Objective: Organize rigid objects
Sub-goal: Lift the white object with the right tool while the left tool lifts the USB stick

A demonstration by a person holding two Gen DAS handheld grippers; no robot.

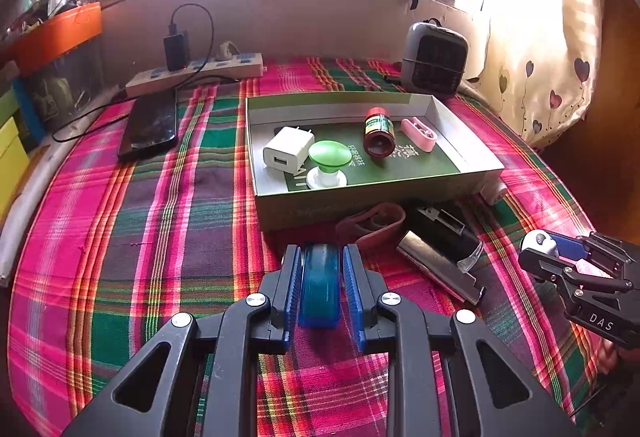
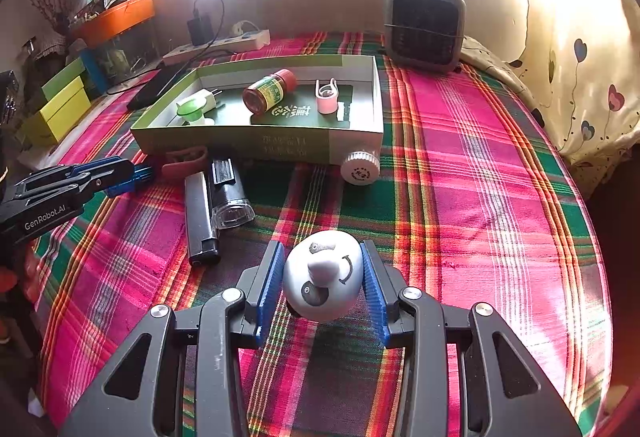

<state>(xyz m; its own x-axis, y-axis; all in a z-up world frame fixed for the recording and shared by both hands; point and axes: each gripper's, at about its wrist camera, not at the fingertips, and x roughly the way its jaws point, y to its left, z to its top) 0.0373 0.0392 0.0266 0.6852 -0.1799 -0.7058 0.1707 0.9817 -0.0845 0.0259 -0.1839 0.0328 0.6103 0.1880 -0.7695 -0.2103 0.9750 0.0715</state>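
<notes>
My left gripper is shut on a blue translucent piece, just above the plaid cloth in front of the green cardboard box. My right gripper is shut on a white round toy with black face marks. In the right wrist view the left gripper sits at the left edge. Inside the box lie a white charger, a green knob, a brown bottle and a pink clip.
Before the box lie a reddish clip, a black flashlight, a dark lighter and a white-capped bottle. A small heater stands behind the box. A phone and a power strip are at the back left.
</notes>
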